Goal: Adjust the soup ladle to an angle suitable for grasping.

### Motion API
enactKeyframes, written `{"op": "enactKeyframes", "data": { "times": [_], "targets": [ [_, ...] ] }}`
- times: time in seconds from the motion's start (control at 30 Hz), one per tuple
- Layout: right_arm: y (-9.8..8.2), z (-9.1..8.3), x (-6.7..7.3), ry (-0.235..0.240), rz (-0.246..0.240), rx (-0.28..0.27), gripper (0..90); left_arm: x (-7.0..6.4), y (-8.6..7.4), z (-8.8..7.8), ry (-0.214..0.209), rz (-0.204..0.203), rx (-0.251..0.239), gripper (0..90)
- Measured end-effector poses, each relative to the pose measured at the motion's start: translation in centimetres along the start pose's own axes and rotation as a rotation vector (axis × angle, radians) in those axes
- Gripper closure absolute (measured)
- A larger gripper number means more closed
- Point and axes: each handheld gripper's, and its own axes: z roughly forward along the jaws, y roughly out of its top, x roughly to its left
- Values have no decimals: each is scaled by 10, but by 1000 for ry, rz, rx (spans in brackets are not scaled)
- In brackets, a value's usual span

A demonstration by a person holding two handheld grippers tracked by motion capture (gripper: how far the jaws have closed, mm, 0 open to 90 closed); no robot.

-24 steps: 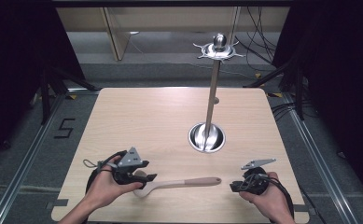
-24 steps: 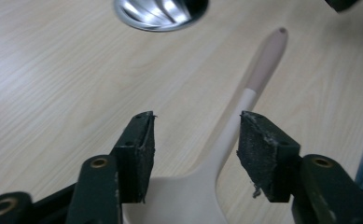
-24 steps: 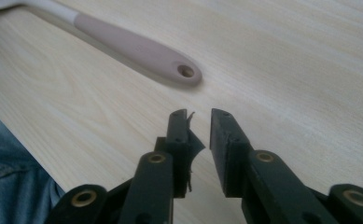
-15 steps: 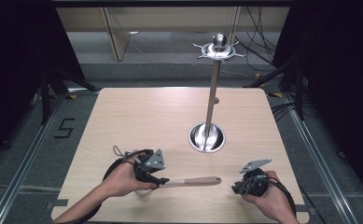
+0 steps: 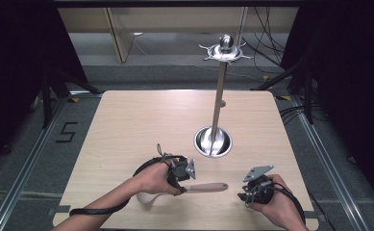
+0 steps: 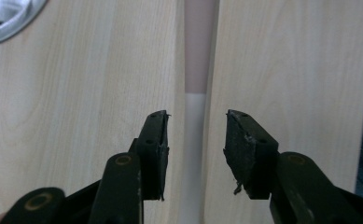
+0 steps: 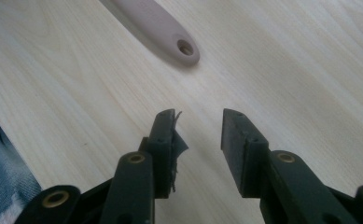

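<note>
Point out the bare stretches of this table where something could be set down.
The far half of the table, behind the stand's base, is bare, as is the left side up to the edge. The near strip is crowded: the left hand-held gripper straddles the ladle, and the right hand-held gripper sits beside its handle.

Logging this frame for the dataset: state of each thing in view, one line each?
left gripper: open, jaws either side of the ladle's shaft, not closed on it
right gripper: open, holding nothing, above bare table near the handle's end
ladle: lying flat on the table, not lifted
stand: upright on its round base, hooks at the top bare
table: level
</note>
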Motion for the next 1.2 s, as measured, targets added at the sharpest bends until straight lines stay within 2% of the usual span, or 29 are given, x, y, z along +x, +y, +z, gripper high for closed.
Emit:
{"op": "enactKeyframes", "data": {
  "times": [0.03,0.1,0.17,0.2,0.3,0.37,0.43,0.53,0.6,0.63,0.67,0.77,0.83,0.93,1.0,1.07,1.13,1.17,1.2],
  "targets": [
    [0,0,0,0,0,0,652,1,2,5,-11,-4,14,591],
    [0,-1,2,2,31,2,648,3,4,11,-22,-14,29,590],
    [-1,0,-1,-11,17,-7,642,5,6,15,-36,-20,37,591],
    [-1,1,-1,-13,22,-6,641,4,7,18,-58,-42,39,590],
    [-3,1,-1,-11,16,-2,637,6,10,23,-61,-33,51,591],
    [-2,1,1,0,44,4,634,6,11,27,-58,-23,57,594],
    [-2,2,-1,-1,19,-5,630,6,12,30,-62,-22,62,605],
    [-2,3,0,-4,23,-3,625,7,14,33,-49,-17,50,655],
    [-3,3,-1,-6,11,-8,623,6,14,34,-58,-31,59,674],
    [-2,2,1,2,41,7,623,6,15,35,-61,-32,64,682],
    [-3,2,1,1,42,3,622,6,15,36,-53,-18,71,686],
    [-3,3,3,12,55,11,621,6,18,37,-57,-27,82,719],
    [-3,3,2,9,52,9,620,6,19,37,-52,-12,87,740],
    [-3,4,0,5,27,-3,617,4,20,37,-52,-16,95,751],
    [-3,4,0,5,29,-3,615,4,21,37,-44,-3,102,757],
    [-3,3,0,3,35,-3,611,3,20,37,-38,4,101,760],
    [-4,3,3,4,73,10,606,2,19,34,-33,13,95,762],
    [-4,2,3,6,75,10,604,2,18,31,-29,7,79,763],
    [-5,4,-1,-5,47,-8,601,2,18,29,-21,12,70,763]
  ]
}}
